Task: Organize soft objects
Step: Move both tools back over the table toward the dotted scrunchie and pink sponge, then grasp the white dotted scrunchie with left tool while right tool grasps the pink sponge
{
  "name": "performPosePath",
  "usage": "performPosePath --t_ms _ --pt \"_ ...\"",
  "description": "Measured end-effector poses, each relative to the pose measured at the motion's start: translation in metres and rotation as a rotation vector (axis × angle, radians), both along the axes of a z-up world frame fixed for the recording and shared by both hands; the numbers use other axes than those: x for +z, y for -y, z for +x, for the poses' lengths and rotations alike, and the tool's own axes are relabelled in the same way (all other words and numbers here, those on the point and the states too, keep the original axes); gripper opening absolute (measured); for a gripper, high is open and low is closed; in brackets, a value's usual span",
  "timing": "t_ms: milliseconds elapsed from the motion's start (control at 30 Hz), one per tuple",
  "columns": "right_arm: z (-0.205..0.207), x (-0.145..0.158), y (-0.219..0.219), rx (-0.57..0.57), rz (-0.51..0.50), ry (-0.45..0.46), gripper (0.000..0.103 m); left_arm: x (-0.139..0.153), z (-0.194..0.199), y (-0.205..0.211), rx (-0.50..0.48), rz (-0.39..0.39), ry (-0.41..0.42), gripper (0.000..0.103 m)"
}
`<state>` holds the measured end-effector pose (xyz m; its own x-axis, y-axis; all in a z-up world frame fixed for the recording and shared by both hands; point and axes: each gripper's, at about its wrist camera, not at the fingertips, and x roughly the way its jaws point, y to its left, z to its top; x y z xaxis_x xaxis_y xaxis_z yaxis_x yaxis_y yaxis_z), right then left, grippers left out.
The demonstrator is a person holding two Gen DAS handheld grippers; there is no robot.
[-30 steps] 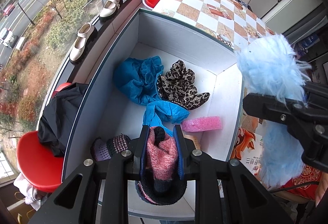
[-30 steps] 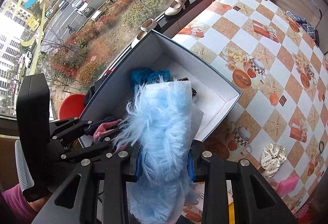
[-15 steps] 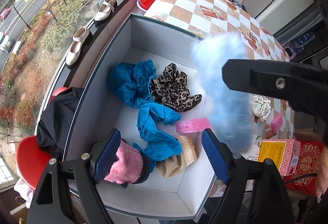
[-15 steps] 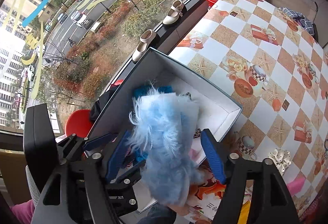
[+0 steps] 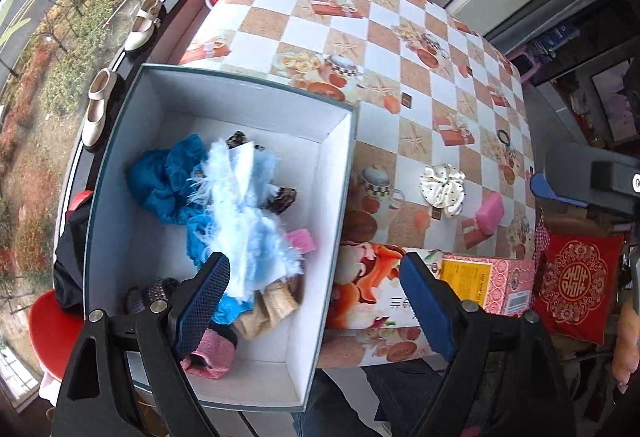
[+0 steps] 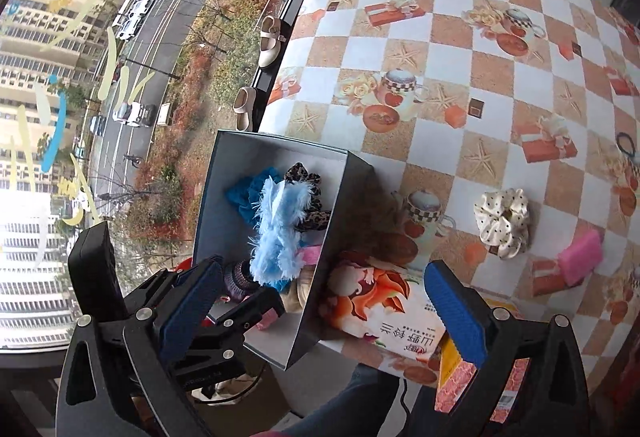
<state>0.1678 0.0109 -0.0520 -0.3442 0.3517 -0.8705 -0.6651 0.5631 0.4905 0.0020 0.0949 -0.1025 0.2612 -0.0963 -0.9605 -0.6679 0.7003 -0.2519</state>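
Down inside the open white-lined cardboard box [image 5: 340, 165] at the worktop's [image 5: 360, 49] window edge, the fluffy light-blue furry cloth [image 5: 248, 213] lay draped over a crumpled teal fabric piece [image 5: 160, 181] and a leopard-print scrunchie [image 5: 286, 195]. A pink knitted sock [image 5: 210, 355] sat in the box's near corner, right by a beige fabric bundle [image 5: 268, 307] and a small pink sponge [image 5: 302, 240].

Left tongs [image 5: 316, 309] were spread wide with nothing between the blue pads. Right tongs [image 6: 328, 309] were opening too, also empty, hanging over the box's near corner.

Out on the checkered worktop, a white polka-dot scrunchie [image 6: 502, 223] sat just beside another pink sponge block [image 6: 580, 257], both well apart from the box. A pink printed carton [image 5: 484, 283] lay near the worktop's front edge.
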Motion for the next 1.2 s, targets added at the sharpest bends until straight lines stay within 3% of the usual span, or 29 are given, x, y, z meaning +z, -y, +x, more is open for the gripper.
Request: performPosePath --t_ms 233,433,567,767,967,1200 --pt "0.067 0.01 0.095 -0.228 -0.015 -0.063 0.102 0.001 0.067 0.047 -0.184 -0.03 -0.04 0.089" --pt "0.126 -0.019 0.169 -0.344 -0.116 0.09 0.102 -0.022 0.118 0.075 -0.287 -0.082 -0.1 0.089" --pt "0.139 -0.061 0.192 -0.249 -0.223 0.25 0.102 -0.049 0.151 0.08 -0.315 -0.121 -0.166 0.089" --pt "0.133 -0.125 0.193 -0.069 -0.283 0.293 0.102 -0.088 0.191 0.091 -0.362 -0.116 -0.263 0.089" --pt "0.131 -0.158 0.172 0.094 -0.285 0.365 0.102 -0.119 0.219 0.103 -0.389 -0.141 -0.324 0.089" --pt "0.133 -0.194 0.153 0.248 -0.281 0.375 0.102 -0.152 0.236 0.107 -0.365 -0.147 -0.39 0.089"
